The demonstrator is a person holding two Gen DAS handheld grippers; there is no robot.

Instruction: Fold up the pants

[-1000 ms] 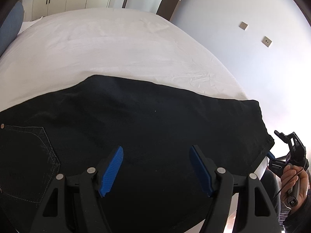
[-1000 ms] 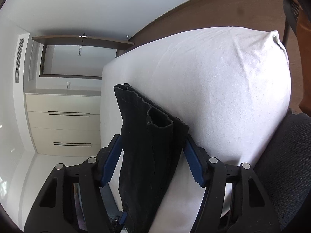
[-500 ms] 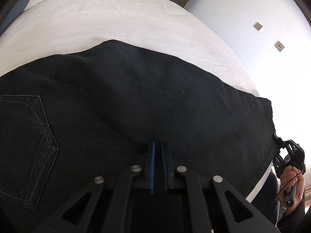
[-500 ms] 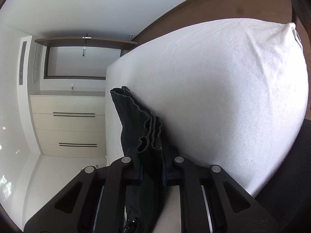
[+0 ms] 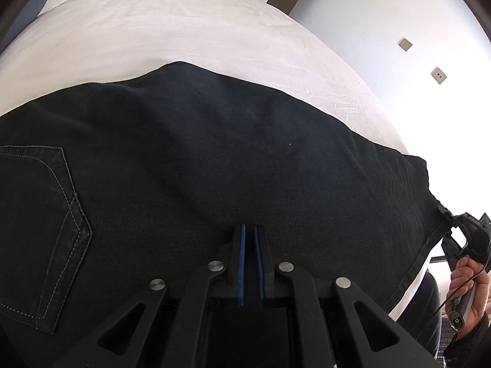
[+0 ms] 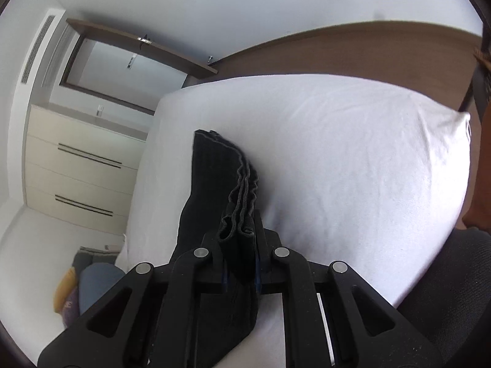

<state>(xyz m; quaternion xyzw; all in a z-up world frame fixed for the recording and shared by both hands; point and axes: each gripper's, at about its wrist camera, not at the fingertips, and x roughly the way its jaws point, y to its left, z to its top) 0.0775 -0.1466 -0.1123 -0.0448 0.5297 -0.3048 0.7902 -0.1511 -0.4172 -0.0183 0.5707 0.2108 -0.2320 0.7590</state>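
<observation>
I see matt black denim pants (image 5: 214, 153) with pale stitching. The bed (image 5: 184, 30) sheet is smooth white cloth; my grippers are matt black plastic.

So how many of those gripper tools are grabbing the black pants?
2: the left gripper pinches the pants' near edge mid-length; the right gripper clamps the hem end.

The black denim pants (image 5: 214, 159) carry pale grey contrast stitching that outlines the pointed back pocket (image 5: 43, 230), and they lie on a plain white bed sheet (image 5: 184, 30). Both black plastic grippers, left (image 5: 251, 263) and right (image 6: 239, 254), have bright blue finger pads (image 5: 241, 263). Elsewhere are cream drawers with dark bar handles (image 6: 79, 168), a brown wooden headboard (image 6: 353, 52), and a pale blue-white wall with two beige square switch plates (image 5: 405, 44).
</observation>
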